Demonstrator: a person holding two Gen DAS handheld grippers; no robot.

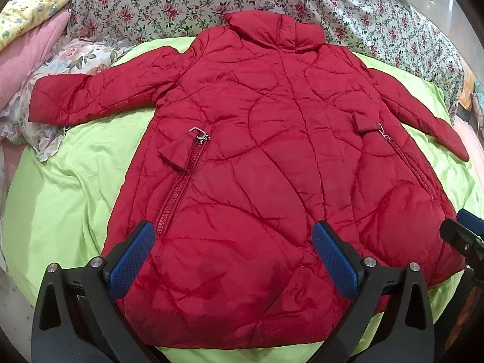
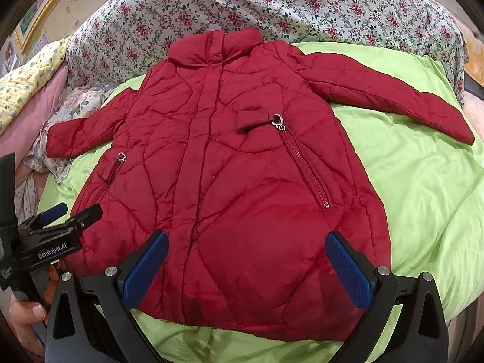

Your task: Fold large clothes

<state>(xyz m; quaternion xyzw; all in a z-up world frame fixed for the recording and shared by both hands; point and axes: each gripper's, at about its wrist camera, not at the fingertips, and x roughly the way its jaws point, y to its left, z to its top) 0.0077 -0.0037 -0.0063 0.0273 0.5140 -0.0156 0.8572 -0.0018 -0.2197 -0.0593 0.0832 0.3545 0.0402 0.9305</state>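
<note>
A red quilted coat (image 1: 251, 157) lies flat, front up, on a lime-green sheet (image 1: 66, 199), collar far, hem near, both sleeves spread sideways. It also shows in the right wrist view (image 2: 230, 181). My left gripper (image 1: 233, 236) is open, hovering over the hem's left-middle, blue pads apart and empty. My right gripper (image 2: 246, 242) is open above the hem's right-middle, empty. The left gripper (image 2: 57, 214) shows at the left edge of the right wrist view; the right gripper's tip (image 1: 466, 230) shows at the right edge of the left wrist view.
A floral quilt (image 1: 187, 3) is bunched behind the collar. Pink and yellow bedding (image 1: 33, 30) and a flowered cloth (image 1: 60, 69) lie at the far left under the left sleeve. Green sheet (image 2: 423, 199) spreads to the right of the coat.
</note>
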